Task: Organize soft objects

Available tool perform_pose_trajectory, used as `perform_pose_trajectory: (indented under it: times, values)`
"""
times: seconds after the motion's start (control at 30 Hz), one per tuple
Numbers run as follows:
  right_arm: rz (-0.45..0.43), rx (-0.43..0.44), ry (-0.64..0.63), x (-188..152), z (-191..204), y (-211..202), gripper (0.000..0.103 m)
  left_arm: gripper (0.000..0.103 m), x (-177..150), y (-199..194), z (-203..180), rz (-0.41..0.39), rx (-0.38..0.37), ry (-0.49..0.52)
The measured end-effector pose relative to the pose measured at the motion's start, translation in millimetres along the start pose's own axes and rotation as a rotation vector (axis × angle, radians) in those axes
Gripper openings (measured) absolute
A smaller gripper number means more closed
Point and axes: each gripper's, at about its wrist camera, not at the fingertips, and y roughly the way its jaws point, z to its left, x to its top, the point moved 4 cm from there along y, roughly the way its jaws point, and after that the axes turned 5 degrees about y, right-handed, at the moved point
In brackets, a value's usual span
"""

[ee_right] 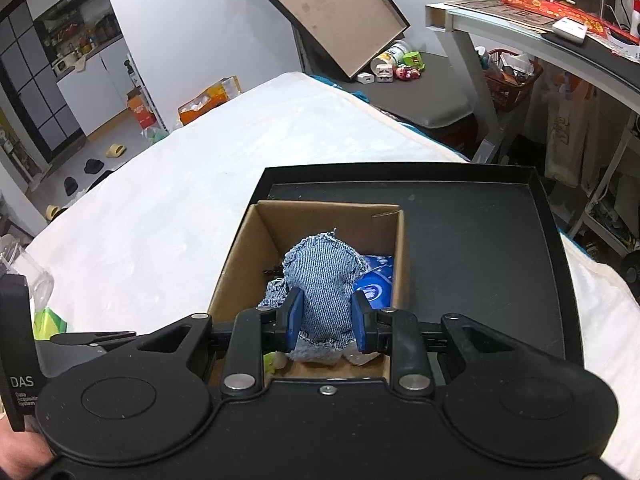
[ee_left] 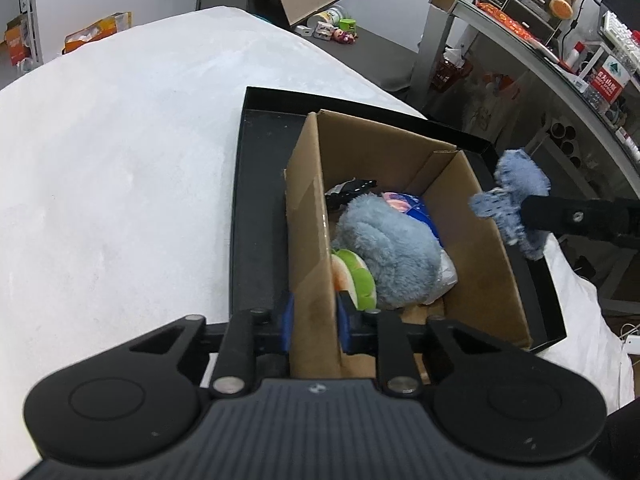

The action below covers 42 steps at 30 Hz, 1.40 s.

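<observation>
- The right gripper (ee_right: 325, 320) is clamped on a denim soft toy (ee_right: 320, 280), its blue pads pressed into both sides of the fabric; in the right wrist view the toy hangs at centre frame, over the open cardboard box (ee_right: 236, 264).
- In the left wrist view the same toy (ee_left: 516, 196) shows at the right edge of the frame, just outside the box's right wall — so judging from that view it may not be fully over the opening.
- The left gripper (ee_left: 314, 320) is closed on the box's near-left wall (ee_left: 308, 216), one pad on each face, which steadies the box.
- Already in the box: a grey-blue plush (ee_left: 388, 244), a green and orange plush (ee_left: 352, 276) and a blue packet (ee_left: 416, 208).
- To do this step well, I would bring the toy clear over the right wall, centre it above the free space at the right of the box, lower it, then let go.
- Edges to mind: the box rim, and the raised lip of the black tray (ee_right: 500, 240) around it.
- Open room lies on the tray floor at right of frame and the white cover (ee_left: 120, 160) at left.
</observation>
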Motion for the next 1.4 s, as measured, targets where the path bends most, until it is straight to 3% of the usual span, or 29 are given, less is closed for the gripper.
perform_pose_trajectory:
  times: [0.37, 0.43, 0.5, 0.83, 1.07, 1.2, 1.4]
  values:
    - [0.021, 0.019, 0.006, -8.5, 15.5, 5.3, 0.028, 0.019, -1.8, -7.0, 1.2, -0.013, -0.013, 0.003]
    - [0.02, 0.024, 0.018, -10.1, 15.4, 8.5, 0.036, 0.019, -1.2, -7.0, 0.8, -0.015, -0.015, 0.003]
    - [0.022, 0.0, 0.028, -13.0, 13.2, 11.7, 0.055, 0.019, -1.0, -7.8, 0.0, -0.017, -0.016, 0.005]
    - [0.032, -0.014, 0.061, -19.5, -3.3, 3.3, 0.056, 0.02, -0.9, -10.2, -3.8, -0.016, -0.012, 0.02]
    - [0.019, 0.015, 0.1, -24.1, -18.6, -9.8, 0.074, 0.024, 0.6, -11.8, -8.2, 0.013, 0.001, 0.029]
    - [0.011, 0.0, 0.121, -24.5, -29.3, -16.0, 0.083, 0.032, 2.1, -14.9, -13.1, 0.039, 0.01, 0.036]
    - [0.017, -0.011, 0.142, -21.7, -45.2, -26.7, 0.093, 0.056, 6.8, -28.1, -22.7, 0.045, 0.03, 0.036]
